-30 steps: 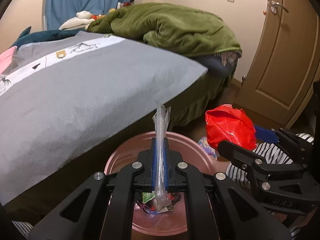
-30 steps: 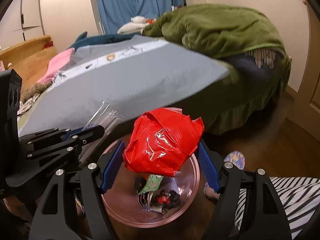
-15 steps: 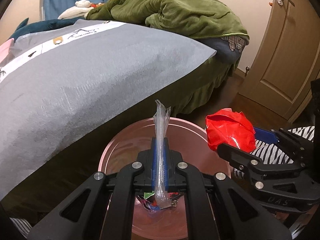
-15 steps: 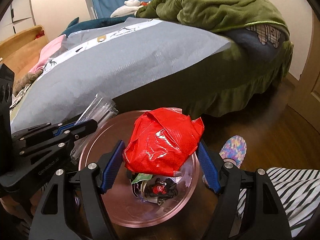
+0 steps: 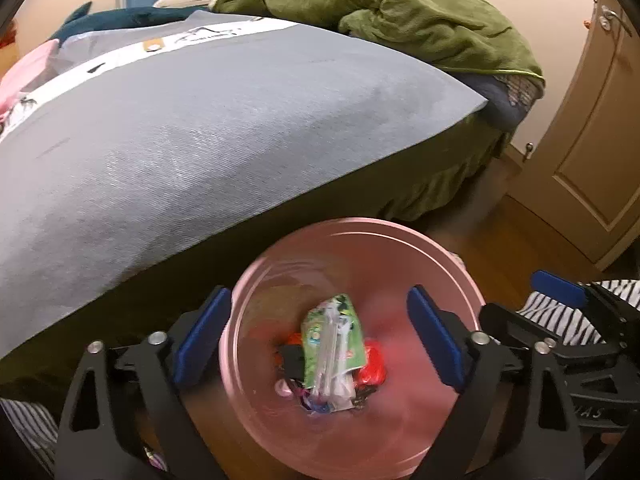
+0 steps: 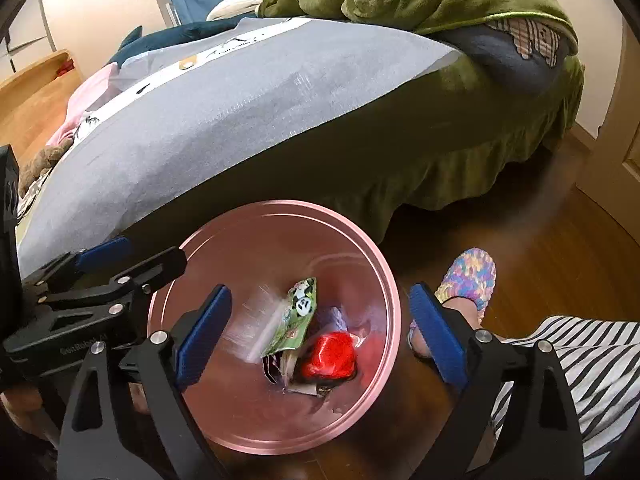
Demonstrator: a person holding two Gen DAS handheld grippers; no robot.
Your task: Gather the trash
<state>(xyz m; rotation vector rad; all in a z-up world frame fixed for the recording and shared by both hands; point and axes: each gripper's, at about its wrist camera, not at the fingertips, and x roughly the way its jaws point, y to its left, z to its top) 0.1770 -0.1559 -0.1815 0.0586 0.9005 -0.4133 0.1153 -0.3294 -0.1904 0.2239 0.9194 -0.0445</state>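
Note:
A pink round bin [image 5: 360,240] stands on the wood floor beside the bed; it also shows in the right wrist view [image 6: 280,210]. Inside lie a green wrapper [image 5: 332,328], a clear plastic wrapper [image 5: 334,376] and the red wrapper [image 6: 330,356], with other scraps. My left gripper [image 5: 320,344] is open and empty above the bin. My right gripper [image 6: 320,340] is open and empty above it too, to the right of the left one.
The bed with a grey cover [image 5: 200,120] and a green blanket [image 5: 400,12] rises just behind the bin. A door [image 5: 600,140] is at the right. A foot in a knitted slipper [image 6: 468,280] and striped trousers [image 6: 568,368] stand right of the bin.
Both grippers have opened. The clear wrapper has dropped from the left gripper and the red wrapper from the right gripper into the bin. Both grippers have tilted down over it.

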